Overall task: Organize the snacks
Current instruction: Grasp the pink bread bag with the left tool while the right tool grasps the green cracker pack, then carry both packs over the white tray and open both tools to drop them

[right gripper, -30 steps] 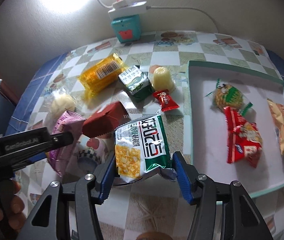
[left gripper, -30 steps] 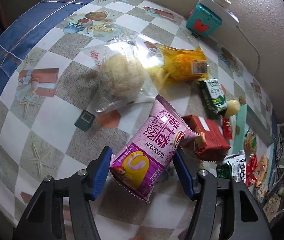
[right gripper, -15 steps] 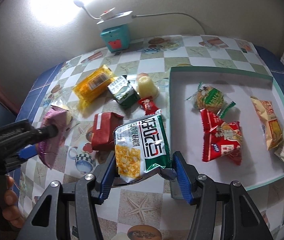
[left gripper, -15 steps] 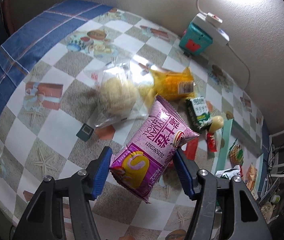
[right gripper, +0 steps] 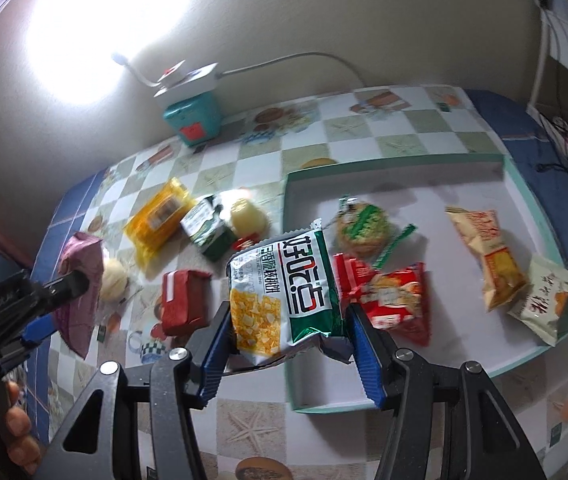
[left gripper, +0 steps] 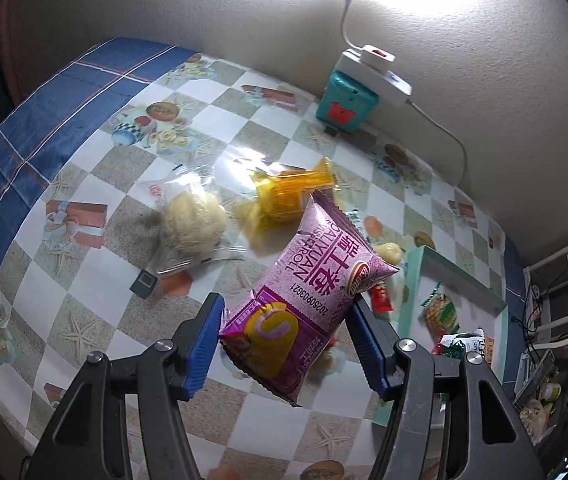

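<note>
L gripper (left gripper: 284, 344) clamps purple pack (left gripper: 308, 300), R gripper (right gripper: 288, 344) clamps green pack (right gripper: 284, 292), tray (right gripper: 396, 164) beside loose snacks

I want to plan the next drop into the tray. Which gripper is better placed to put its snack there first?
Probably the right gripper. Its green and white packet already hangs over the tray's near left corner. The left gripper, holding the purple packet, is over the tablecloth, left of the tray.
</note>
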`<state>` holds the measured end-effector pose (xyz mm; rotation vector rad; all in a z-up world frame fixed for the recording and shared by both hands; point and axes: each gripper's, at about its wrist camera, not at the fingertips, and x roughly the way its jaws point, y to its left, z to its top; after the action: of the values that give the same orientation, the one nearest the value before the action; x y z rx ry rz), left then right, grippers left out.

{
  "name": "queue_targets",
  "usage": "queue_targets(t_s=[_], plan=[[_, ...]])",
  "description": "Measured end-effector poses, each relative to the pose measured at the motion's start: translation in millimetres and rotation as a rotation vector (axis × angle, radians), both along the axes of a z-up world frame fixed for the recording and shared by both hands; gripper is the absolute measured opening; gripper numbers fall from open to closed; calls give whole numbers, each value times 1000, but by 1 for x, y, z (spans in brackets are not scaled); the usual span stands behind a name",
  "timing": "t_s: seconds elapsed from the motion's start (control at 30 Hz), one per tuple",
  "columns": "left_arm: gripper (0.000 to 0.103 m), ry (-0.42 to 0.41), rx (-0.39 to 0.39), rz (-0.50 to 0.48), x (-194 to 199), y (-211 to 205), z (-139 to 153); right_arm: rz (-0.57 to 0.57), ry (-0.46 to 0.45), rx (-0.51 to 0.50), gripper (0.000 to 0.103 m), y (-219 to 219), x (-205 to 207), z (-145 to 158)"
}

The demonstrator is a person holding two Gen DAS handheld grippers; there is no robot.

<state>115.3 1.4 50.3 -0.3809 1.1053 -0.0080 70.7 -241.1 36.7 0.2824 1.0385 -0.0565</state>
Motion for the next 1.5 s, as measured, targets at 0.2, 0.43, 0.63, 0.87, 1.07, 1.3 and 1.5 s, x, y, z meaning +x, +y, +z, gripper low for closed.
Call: queue_targets(t_s=[0.2, 0.43, 0.63, 0.87, 1.07, 1.3, 1.5], plan=[[64, -6, -7, -33, -3, -20, 4, -88, 5, 12, 59, -33, -4, 2], [64, 1, -1, -97, -7, -52, 3, -212, 6, 14, 59, -81, -15, 4], [64, 11, 13, -166, -13, -86, -1, -308, -5, 17, 59, -117, -28, 8], [64, 36, 35, -270, -22, -133, -12, -400, -22, 16, 59, -153, -43, 13], [64, 64, 85, -355, -31, -171, -25, -444, -22, 26, 59, -172, -52, 14], [65, 119, 89, -383, -32, -189, -45, -441, 46, 35, 59, -177, -48, -4], [65, 136, 97, -384, -29, -194, -56, -417, 91, 51, 59, -172, -42, -19]])
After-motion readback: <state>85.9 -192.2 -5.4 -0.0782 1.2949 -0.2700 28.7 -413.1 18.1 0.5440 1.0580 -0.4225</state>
